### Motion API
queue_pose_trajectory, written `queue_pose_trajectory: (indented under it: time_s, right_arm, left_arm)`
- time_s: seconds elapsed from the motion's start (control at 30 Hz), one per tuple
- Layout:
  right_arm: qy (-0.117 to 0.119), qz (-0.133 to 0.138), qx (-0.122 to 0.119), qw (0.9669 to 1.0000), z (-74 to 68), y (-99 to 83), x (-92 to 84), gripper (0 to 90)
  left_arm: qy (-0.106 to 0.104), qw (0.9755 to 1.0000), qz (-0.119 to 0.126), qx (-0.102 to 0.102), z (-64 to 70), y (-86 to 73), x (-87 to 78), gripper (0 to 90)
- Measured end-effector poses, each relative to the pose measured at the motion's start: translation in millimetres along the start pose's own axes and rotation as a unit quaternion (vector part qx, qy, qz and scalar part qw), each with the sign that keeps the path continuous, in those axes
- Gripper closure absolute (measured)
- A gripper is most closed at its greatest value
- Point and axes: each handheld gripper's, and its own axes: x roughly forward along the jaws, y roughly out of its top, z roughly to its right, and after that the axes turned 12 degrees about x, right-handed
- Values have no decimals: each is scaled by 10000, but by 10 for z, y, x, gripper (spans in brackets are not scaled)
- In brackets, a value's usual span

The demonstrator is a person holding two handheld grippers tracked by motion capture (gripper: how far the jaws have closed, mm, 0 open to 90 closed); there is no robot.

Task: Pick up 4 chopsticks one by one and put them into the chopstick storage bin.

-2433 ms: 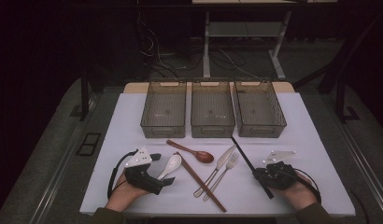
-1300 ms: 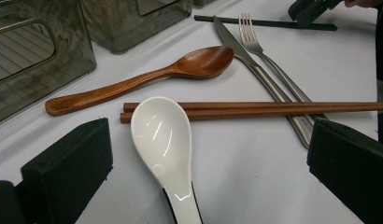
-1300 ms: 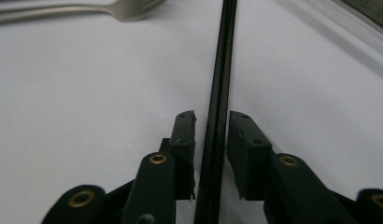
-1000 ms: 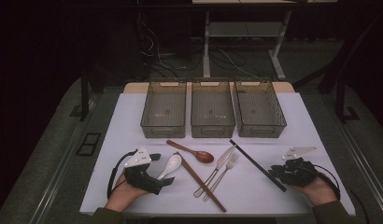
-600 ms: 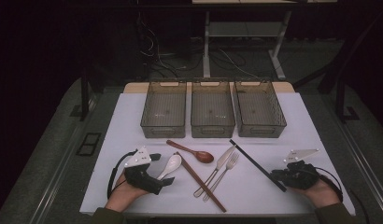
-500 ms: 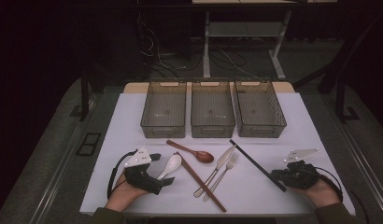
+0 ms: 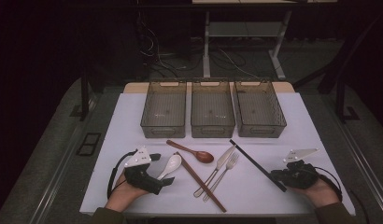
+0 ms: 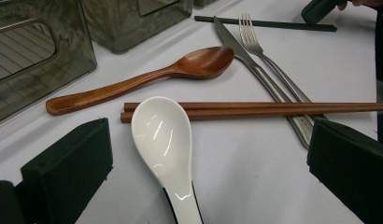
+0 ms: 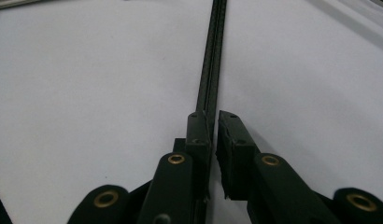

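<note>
Our right gripper has just been closing, and its jaws now pinch the near end of the black chopsticks, which lie flat on the white surface, their far tip close to the right bin. Our left gripper rests with jaws wide apart astride the handle of the white spoon, gripping nothing. To lift the pair well, we judge both sticks must sit square between the pads, so neither slips free; in the right gripper view they run straight ahead. Raising level, then swinging the long end clear of the fork and knife, should keep them undisturbed
</note>
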Motion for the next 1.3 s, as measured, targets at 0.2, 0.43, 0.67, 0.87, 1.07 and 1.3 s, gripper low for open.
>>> queue_pose_trajectory:
  time_s: [0.2, 0.43, 0.67, 0.87, 1.07, 1.3]
  right_arm:
    - [-68, -64, 14, 10000, 17, -5, 17, 837]
    - [-166, -45, 22, 9998, 83, -6, 10, 840]
    - [-104, -30, 26, 9999, 99, 14, 13, 809]
    - [-68, 159, 42, 9998, 109, 84, 29, 764]
    - [35, 137, 28, 9999, 77, 153, 113, 769]
    - [-109, 129, -159, 9997, 45, 173, 193, 816]
  left_arm:
    - [1, 10000, -1, -4, -1, -1, 0, 0]
    - [-2, 10000, 1, 2, 1, 0, 0, 0]
    - [-10, 10000, -6, 7, 1, 0, 2, 0]
    - [-15, 10000, -23, 27, 2, 2, 5, 0]
    - [-17, 10000, -23, 15, 5, 1, 11, 0]
    - [-23, 10000, -36, 19, 6, 1, 10, 0]
